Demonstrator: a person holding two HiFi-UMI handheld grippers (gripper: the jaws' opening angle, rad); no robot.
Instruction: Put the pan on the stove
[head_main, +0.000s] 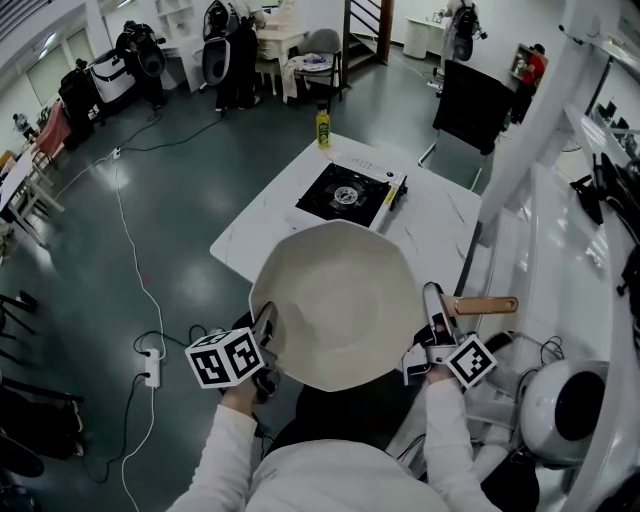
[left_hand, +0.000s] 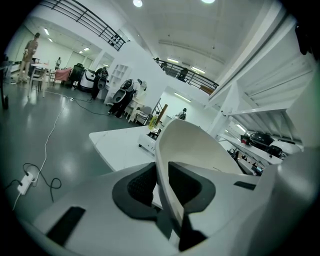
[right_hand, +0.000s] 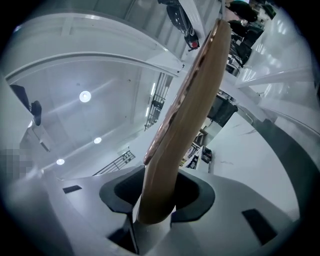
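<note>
Head view: the camera is looking steeply down on a person in a white long-sleeved top, who is holding one tool in each hand.
Task object: a large, shallow, cream-white pan with a faceted rim (head_main: 340, 300) is hanging in the air between the two tools, in front of the person's chest, with its inside facing up.
Pan location: the pan is covering the near part of the white rectangular worktop (head_main: 255, 245) and is not yet resting on the stove.
Left tool (head_main: 266, 325): it is clenching the pan's left rim. In the left gripper view the thin rim wall (left_hand: 190, 145) is standing between the two dark pads, and both are pressing on it.
Right tool (head_main: 433, 300): it is grasping the pan's light-brown wooden handle (head_main: 487, 305) close to the pan body, while the free end is pointing to the person's right. In the right gripper view the handle (right_hand: 190, 110) is running up from between the pads, which are bearing on both of its sides.
Stove: a black single-burner portable stove with white trim (head_main: 350, 192) is sitting on the worktop just beyond the pan's far rim.
Bottle: a yellow bottle (head_main: 323, 128) is standing upright at the worktop's far edge, behind the stove.
Floor: a white power strip (head_main: 152, 368) with its cable is lying on the dark floor to the person's left.
</note>
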